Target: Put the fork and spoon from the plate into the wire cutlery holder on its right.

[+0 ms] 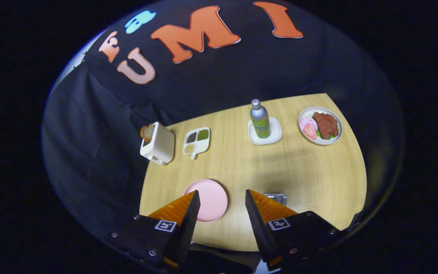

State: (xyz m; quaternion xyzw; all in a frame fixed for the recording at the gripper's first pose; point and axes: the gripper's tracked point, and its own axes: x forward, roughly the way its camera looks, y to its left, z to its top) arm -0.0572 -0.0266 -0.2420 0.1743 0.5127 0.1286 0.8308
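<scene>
While the claw hangs wide open and empty above the near edge of the counter, the pink plate sits lower centre of the frame, partly behind the left finger, and looks bare: no fork or spoon visible on it. A metal rim peeks past the right finger (probably the wire cutlery holder, mostly hidden). My guess is that cutlery would be light, stiff, slippery and flat; pinch mid-handle across the narrow width, then drop in handle-down.
</scene>
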